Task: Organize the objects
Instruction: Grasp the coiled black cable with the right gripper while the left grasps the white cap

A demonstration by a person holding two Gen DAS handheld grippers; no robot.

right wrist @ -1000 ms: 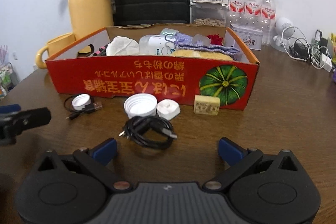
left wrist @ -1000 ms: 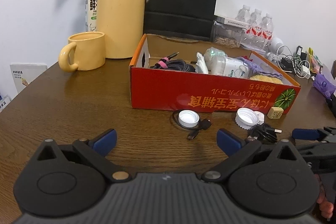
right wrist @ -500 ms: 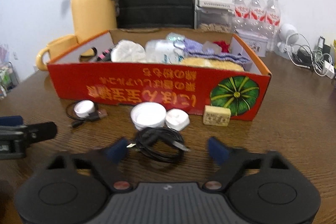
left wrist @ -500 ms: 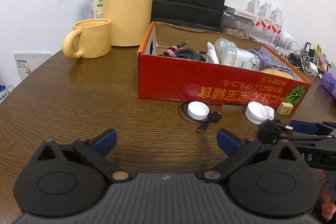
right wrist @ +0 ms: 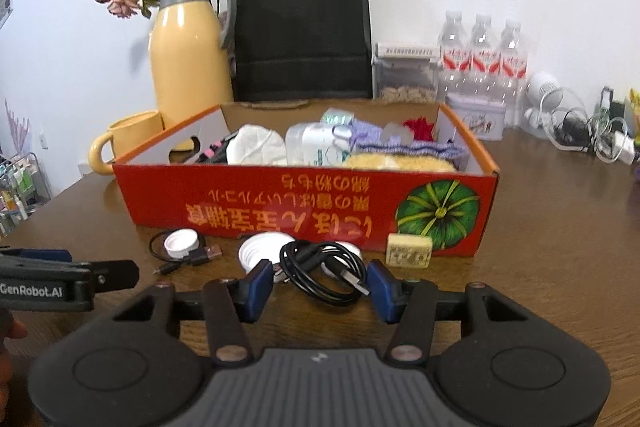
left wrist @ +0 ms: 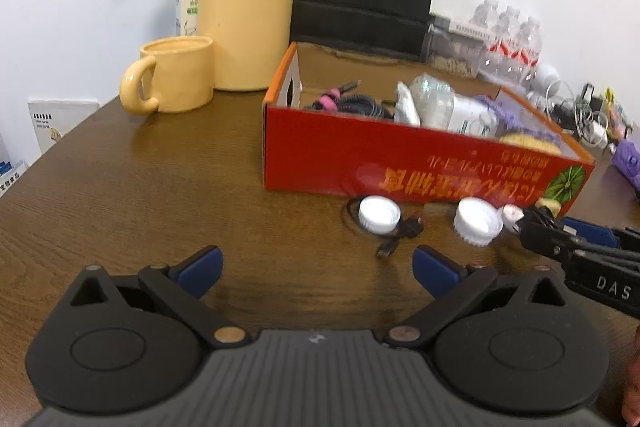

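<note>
Jaws of the right gripper (right wrist: 320,285) are being closed around the black cable (right wrist: 320,273), where a second ago they were held wide with the cable lying ahead of them. The cable coil is now seen between the two blue pads (right wrist: 259,283). It looks close to both pads, but a firm squeeze cannot be told yet. The cable is still on the table (right wrist: 560,267), just in front of the red box (right wrist: 280,203), at 12 o'clock from the gripper. White caps (right wrist: 182,243) and a small tan block (right wrist: 409,251) are left beside it.

The left gripper (left wrist: 316,267) is held wide open with nothing between its pads, as it was before. Bare table is seen under it, and the box is at 1 o'clock.

A pick-up of the cable is likely being started. The box is probably where it should be put next.
</note>
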